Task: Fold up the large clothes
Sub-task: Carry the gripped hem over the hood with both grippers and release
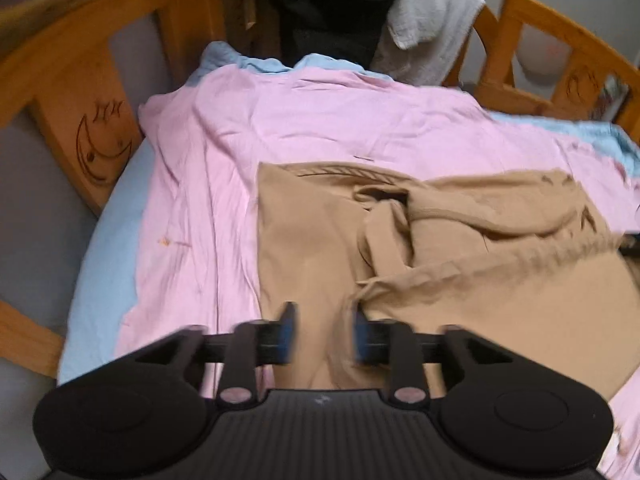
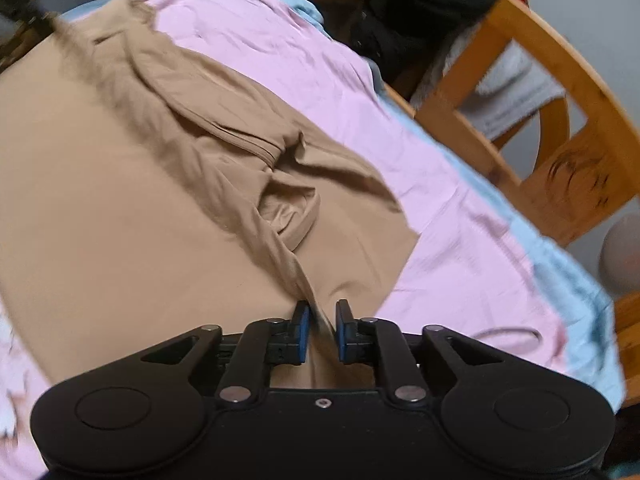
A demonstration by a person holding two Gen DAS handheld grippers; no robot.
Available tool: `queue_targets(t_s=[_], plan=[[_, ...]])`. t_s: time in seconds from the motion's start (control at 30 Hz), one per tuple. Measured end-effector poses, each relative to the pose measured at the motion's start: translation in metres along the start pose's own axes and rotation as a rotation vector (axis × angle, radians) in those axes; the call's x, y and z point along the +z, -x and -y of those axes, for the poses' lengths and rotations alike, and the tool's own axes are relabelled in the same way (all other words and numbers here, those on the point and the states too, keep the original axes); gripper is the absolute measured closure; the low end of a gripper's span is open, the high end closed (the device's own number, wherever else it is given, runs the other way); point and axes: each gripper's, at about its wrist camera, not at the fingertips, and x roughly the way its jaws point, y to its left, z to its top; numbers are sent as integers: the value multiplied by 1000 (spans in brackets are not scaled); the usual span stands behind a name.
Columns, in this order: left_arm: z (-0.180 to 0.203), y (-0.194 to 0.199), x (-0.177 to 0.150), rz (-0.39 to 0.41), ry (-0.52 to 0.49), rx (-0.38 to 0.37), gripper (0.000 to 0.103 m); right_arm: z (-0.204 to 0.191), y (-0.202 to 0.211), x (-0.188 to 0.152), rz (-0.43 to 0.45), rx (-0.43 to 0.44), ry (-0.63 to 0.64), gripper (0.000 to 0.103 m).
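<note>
Left hand-held gripper (image 1: 325,334) at the bottom centre of its frame, blurred, jaws parted with a clear gap, blue pads (image 1: 289,334) touching nothing, tan cloth only showing through the gap. Right hand-held gripper (image 2: 322,330) low in its own frame, jaws standing a narrow way apart, a raised ridge of tan fabric running up between the pads (image 2: 303,330); cannot tell whether those pads press on the fold or merely flank it.

Just beyond both, tan garment (image 1: 312,240) spread over the middle and right of the left view, and over the left and centre of the right view (image 2: 100,200). Mostly flat near the bottom of each frame, bunched into folds and a seamed flap toward the middle. Lying on a pink sheet (image 1: 320,120), wrinkled, reaching to the left edge and upward in the left view, to the right in the other. Pale blue bedding (image 1: 96,280) under the pink, peeking out along its borders.

Farther off, wooden bed frame (image 1: 100,80) at upper left and upper right, with a carved moon shape (image 1: 102,148) on the left panel. At top centre, dark clothing (image 1: 328,0) heaped beside a white towel (image 1: 432,16) draped over the rail.
</note>
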Motion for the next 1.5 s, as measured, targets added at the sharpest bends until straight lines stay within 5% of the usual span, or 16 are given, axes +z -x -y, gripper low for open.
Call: queue_targets(t_s=[0.07,0.13,0.2,0.27,0.37,0.5,0.6,0.77,0.87,0.9,1.0,1.17,1.27,1.33,1.4,1.5], plan=[[-11,4,-3,43,75,-36,22,6,3,-6,81,17,-96,81],[-21,13,-5,89,149,-85,7,16,17,-15,202,50,-224,55],[-31,26,-9,139,200,-125,3,24,34,-26,309,48,-323,36],[-38,42,-18,189,227,-127,1,34,51,-40,375,58,-430,32],[-45,67,-44,241,236,-130,1,41,74,-68,387,34,-582,19],[-54,79,-100,221,280,-93,1,27,91,-115,350,0,-700,18],[-59,76,-132,183,325,-81,1,19,89,-146,308,23,-809,23],[-50,69,-156,215,313,-92,9,18,66,-164,220,110,-968,63],[-45,61,-156,201,323,-28,44,15,59,-166,236,113,-987,80],[-47,59,-155,184,339,9,81,14,59,-165,243,104,-983,87],[-70,64,-154,186,494,-51,93,15,71,-164,319,44,-953,93],[-86,69,-150,175,612,-81,93,17,87,-155,416,-32,-879,94],[-101,38,-155,38,753,-87,93,19,66,-150,331,-53,-851,94],[-109,30,-165,33,856,-119,92,21,49,-155,264,-55,-857,94],[-108,36,-169,62,846,-116,89,23,43,-160,244,-34,-882,94],[-100,54,-168,86,765,-34,68,22,45,-162,256,-33,-880,94]])
